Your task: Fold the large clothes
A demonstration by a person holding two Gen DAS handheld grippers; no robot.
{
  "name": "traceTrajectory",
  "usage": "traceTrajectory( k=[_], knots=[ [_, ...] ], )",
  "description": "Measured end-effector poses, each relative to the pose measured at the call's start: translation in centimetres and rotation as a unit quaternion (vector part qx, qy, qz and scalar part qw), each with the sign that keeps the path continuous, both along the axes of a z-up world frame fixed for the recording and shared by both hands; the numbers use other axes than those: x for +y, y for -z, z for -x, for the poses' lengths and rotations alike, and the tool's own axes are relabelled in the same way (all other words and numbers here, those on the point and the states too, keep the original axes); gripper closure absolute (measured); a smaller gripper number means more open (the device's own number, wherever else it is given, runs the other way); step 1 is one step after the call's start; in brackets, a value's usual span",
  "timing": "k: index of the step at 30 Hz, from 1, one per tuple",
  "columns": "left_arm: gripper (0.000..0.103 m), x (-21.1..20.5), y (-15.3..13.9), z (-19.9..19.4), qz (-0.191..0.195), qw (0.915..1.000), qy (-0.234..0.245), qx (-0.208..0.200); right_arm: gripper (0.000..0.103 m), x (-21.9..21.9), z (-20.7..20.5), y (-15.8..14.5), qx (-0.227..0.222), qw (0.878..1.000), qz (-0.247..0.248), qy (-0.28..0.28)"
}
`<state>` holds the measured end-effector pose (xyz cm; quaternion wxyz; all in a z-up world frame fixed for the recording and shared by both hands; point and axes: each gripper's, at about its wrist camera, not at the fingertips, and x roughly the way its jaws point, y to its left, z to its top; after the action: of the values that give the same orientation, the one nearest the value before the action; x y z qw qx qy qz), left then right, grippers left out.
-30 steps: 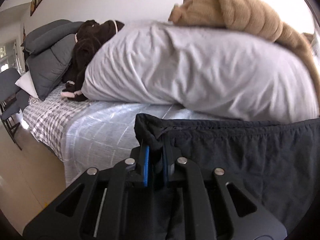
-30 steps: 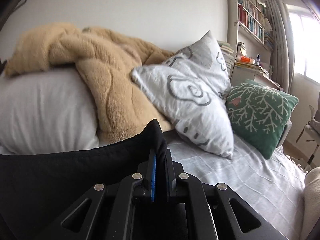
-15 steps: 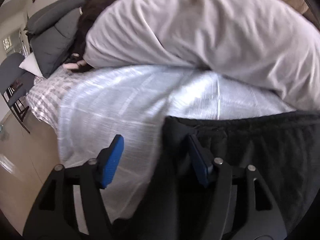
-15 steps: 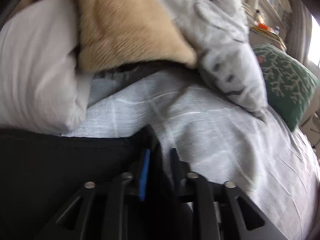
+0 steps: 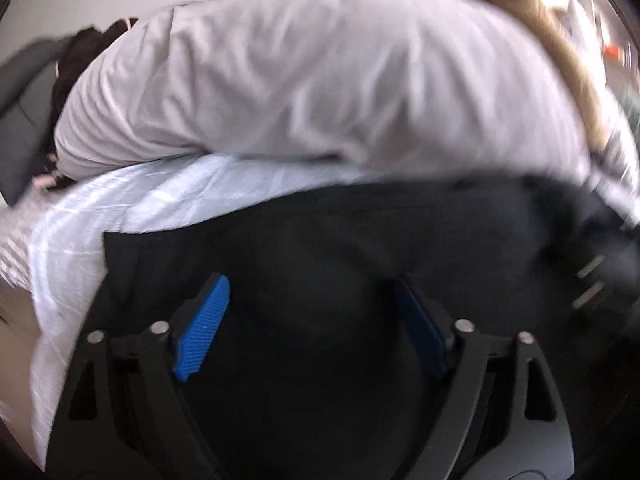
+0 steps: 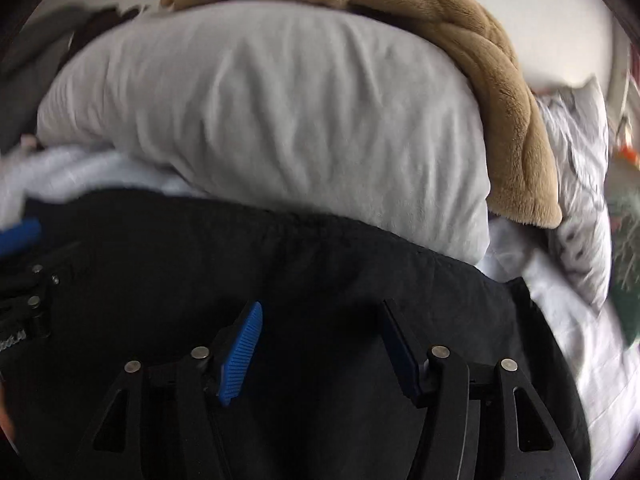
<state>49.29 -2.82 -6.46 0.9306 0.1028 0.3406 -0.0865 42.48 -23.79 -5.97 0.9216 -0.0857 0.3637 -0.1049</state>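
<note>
A black garment (image 5: 360, 240) lies spread flat on the pale blue bedsheet (image 5: 152, 200); it also fills the lower half of the right wrist view (image 6: 280, 264). My left gripper (image 5: 312, 312) is open and empty just above the garment, near its left edge. My right gripper (image 6: 320, 332) is open and empty above the garment, nearer its right edge. The left gripper also shows at the left edge of the right wrist view (image 6: 20, 272), and the right gripper at the right edge of the left wrist view (image 5: 600, 276).
A large white pillow (image 5: 320, 80) lies right behind the garment, also seen in the right wrist view (image 6: 260, 112). A tan fleece blanket (image 6: 480, 60) drapes over it. A patterned white pillow (image 6: 580, 200) is at right. Dark plush and grey pillows (image 5: 28, 100) are at left.
Both grippers have let go of the garment's top edge and opened wide. The garment went from held up to lying flat on the bed. Both grippers have dropped and tilted down over it.
</note>
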Motion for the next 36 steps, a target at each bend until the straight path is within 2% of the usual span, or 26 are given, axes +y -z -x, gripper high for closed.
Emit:
traceTrajectory(
  k=[1,2,4,6,7,8,9,10,12,15,18,20,25,28,32,36],
  knots=[
    [0.000,1.5,0.6,-0.3,0.002,1.0000,0.001,-0.001,0.020,-1.1,0.0,0.3,0.002,1.000,0.001,0.005],
    [0.000,3.4,0.9,-0.7,0.009,0.9999,-0.005,0.000,0.009,-3.1,0.2,0.4,0.001,1.000,-0.016,0.006],
    [0.000,6.9,1.2,-1.8,-0.004,0.9987,-0.049,0.009,0.007,-7.3,0.7,0.8,0.015,0.998,-0.064,0.013],
    [0.000,10.9,1.4,-2.6,0.026,0.9937,-0.103,0.035,0.007,-10.8,1.3,1.1,0.021,0.997,-0.050,0.063],
    [0.000,13.3,1.5,-3.0,0.044,0.9876,-0.141,0.055,0.007,-12.7,1.8,1.2,0.023,0.994,-0.068,0.079],
    [0.000,14.9,1.6,-3.0,0.070,0.9837,-0.150,0.072,0.009,-15.1,2.3,1.2,0.027,0.989,-0.105,0.104],
    [0.001,15.6,1.6,-2.7,0.065,0.9819,-0.161,0.076,0.011,-17.2,3.0,1.1,0.029,0.982,-0.128,0.137],
    [0.002,15.9,1.2,-2.3,0.041,0.9810,-0.175,0.073,0.012,-18.3,3.5,0.9,0.029,0.978,-0.128,0.161],
    [0.002,15.8,0.2,-1.2,0.024,0.9832,-0.164,0.076,0.012,-19.5,4.7,0.1,0.041,0.974,-0.113,0.193],
    [0.002,14.5,-1.7,2.1,0.020,0.9871,-0.130,0.091,0.013,-18.3,7.4,-2.3,0.044,0.982,-0.071,0.171],
    [0.002,13.4,-3.9,7.7,0.064,0.9891,-0.075,0.110,0.013,-15.8,11.6,-4.4,0.049,0.989,-0.062,0.126],
    [0.002,14.0,-4.5,11.5,0.093,0.9869,-0.054,0.120,0.012,-14.6,15.6,-5.1,0.048,0.992,-0.069,0.100],
    [0.002,15.7,-5.5,18.8,0.143,0.9777,-0.050,0.146,0.012,-13.1,24.6,-5.5,0.053,0.987,-0.136,0.071],
    [0.002,17.7,-5.0,21.4,0.189,0.9678,-0.059,0.156,0.012,-12.9,28.2,-5.7,0.052,0.981,-0.166,0.086],
    [0.002,20.0,-2.1,23.2,0.260,0.9395,-0.083,0.206,0.012,-13.6,31.4,-4.2,0.062,0.968,-0.221,0.097],
    [0.003,21.3,0.8,23.3,0.327,0.9104,-0.104,0.231,0.012,-14.5,32.0,-2.1,0.080,0.952,-0.273,0.112]
  ],
)
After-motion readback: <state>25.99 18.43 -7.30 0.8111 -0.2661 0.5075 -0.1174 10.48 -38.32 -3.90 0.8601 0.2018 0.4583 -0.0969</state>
